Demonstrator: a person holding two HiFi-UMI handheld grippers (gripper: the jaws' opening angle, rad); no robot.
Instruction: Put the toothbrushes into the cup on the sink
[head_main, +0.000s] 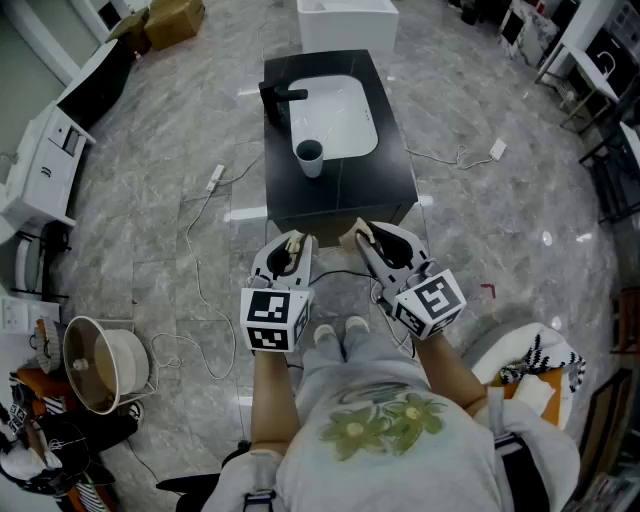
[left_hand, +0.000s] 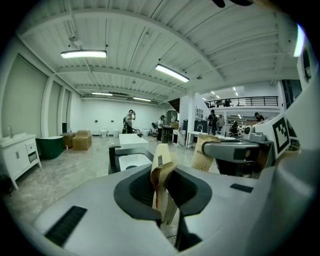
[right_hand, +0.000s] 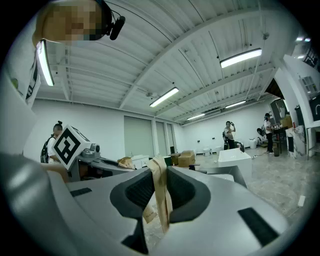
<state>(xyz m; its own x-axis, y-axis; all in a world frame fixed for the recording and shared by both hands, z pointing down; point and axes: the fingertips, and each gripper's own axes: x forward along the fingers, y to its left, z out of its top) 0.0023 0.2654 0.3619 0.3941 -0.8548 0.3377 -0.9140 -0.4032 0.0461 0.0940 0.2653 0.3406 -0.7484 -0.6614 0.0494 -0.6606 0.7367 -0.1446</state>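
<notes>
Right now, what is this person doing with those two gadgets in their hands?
A person stands a little short of a black sink counter, holding a two-jaw gripper in each hand. The left gripper is shut on a tan paper packet, and the right gripper is shut on a second packet. They look like wrapped toothbrushes. The cup stands on the counter by the white basin, and nothing visibly sticks out of it yet.

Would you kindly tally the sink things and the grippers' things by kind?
Grippers: 2, left gripper, right gripper
Wrapped toothbrushes: 2
Cup: 1
Faucet: 1
Sink: 1
Total: 7
</notes>
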